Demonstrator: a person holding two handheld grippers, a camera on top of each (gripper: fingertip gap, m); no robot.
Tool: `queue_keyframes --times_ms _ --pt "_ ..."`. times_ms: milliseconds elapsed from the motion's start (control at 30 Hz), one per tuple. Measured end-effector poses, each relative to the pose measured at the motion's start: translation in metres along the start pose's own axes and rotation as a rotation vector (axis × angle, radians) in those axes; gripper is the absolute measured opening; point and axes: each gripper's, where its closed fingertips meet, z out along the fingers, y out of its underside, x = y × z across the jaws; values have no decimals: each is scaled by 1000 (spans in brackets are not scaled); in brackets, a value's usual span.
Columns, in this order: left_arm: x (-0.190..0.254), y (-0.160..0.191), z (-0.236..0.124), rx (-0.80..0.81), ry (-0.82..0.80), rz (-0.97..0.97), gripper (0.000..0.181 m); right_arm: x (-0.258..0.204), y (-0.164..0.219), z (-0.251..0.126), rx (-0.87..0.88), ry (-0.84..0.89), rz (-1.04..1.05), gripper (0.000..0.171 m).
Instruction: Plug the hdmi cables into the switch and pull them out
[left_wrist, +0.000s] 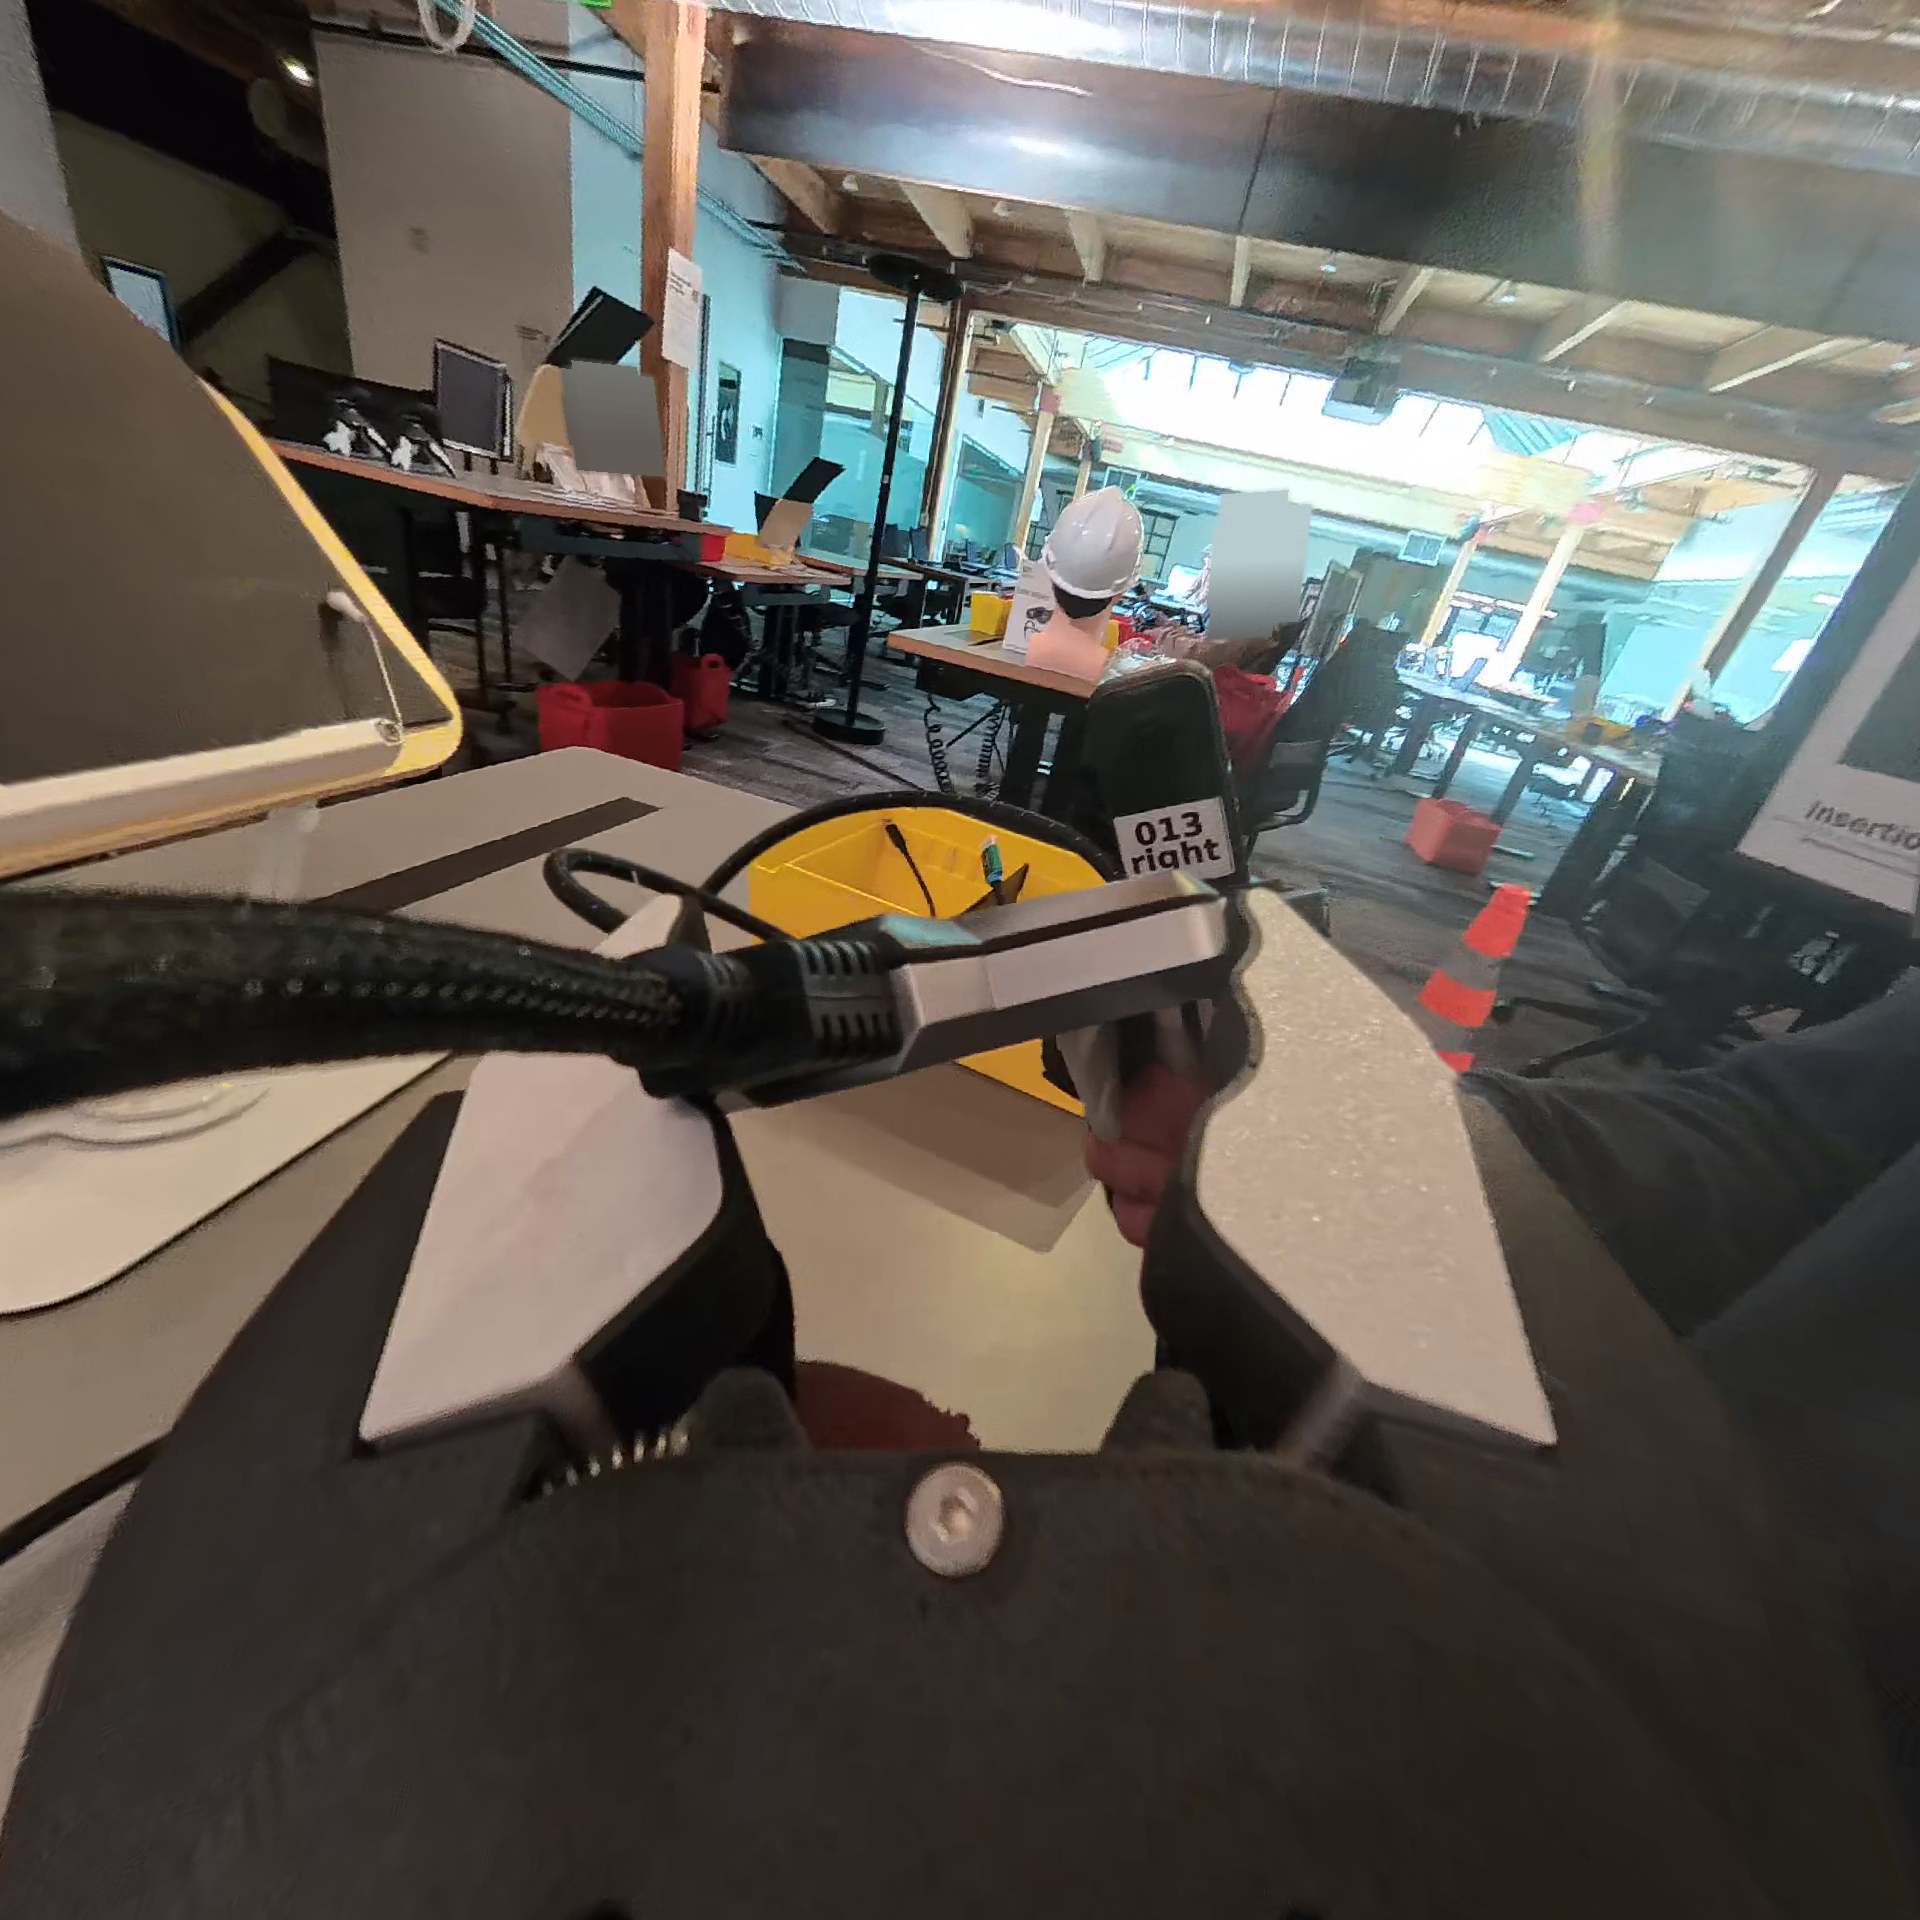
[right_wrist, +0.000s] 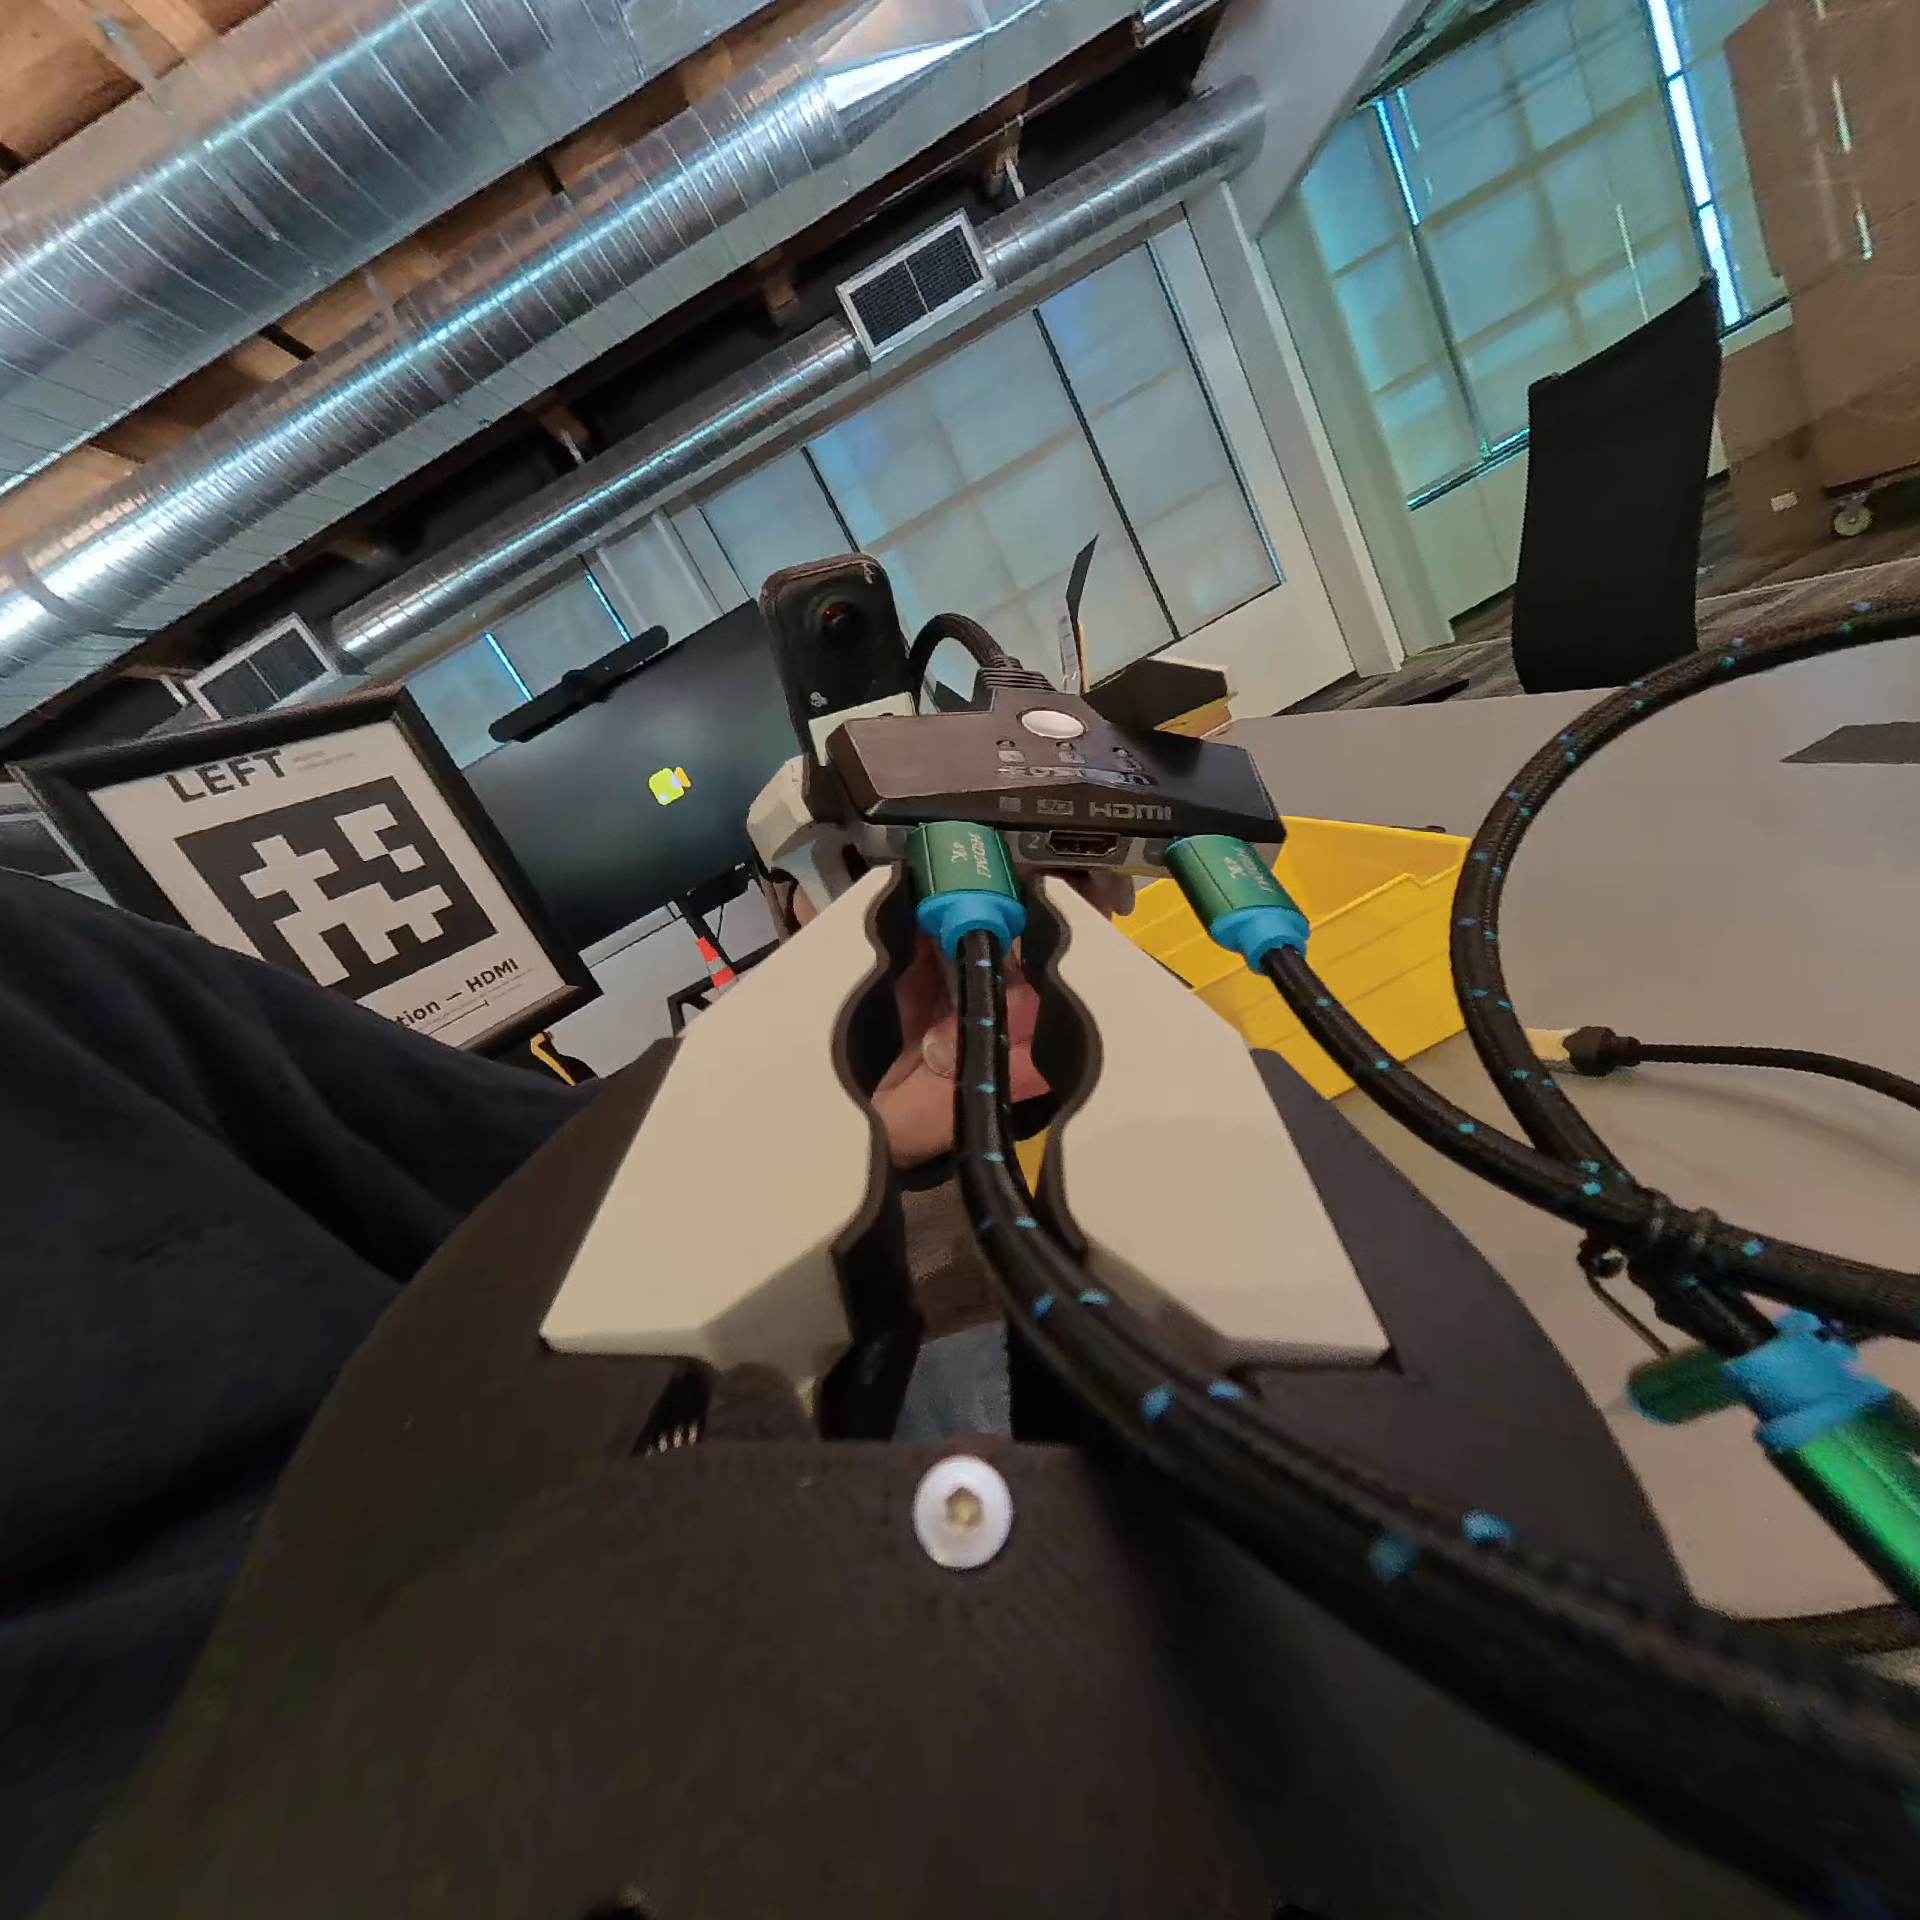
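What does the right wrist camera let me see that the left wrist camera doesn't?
Only the right wrist view shows the switch's port side: two green plugs seated in the outer ports, the middle port empty, and a loose third plug nearby.

Only the left wrist view shows the switch's back edge, where its black braided cable leaves.

Both show the switch held off the table and the yellow bin.

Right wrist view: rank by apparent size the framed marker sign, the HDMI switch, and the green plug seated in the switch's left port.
1. Framed marker sign, largest.
2. HDMI switch.
3. Green plug, smallest.
The sign stands farther off, so this is apparent size only.
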Motion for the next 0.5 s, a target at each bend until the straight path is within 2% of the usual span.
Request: queue_keyframes --times_ms 100,300,500 --pt "3 -3 -1 -4 23 5 92 -4 -1 2 -6 -2 -10 18" --pt "13 -4 -4 43 161 -67 91 -18 1 -1 -11 -125 -36 18" --pt "-1 0 -3 19 21 -26 92 1 1 -2 -18 10 -2 18"
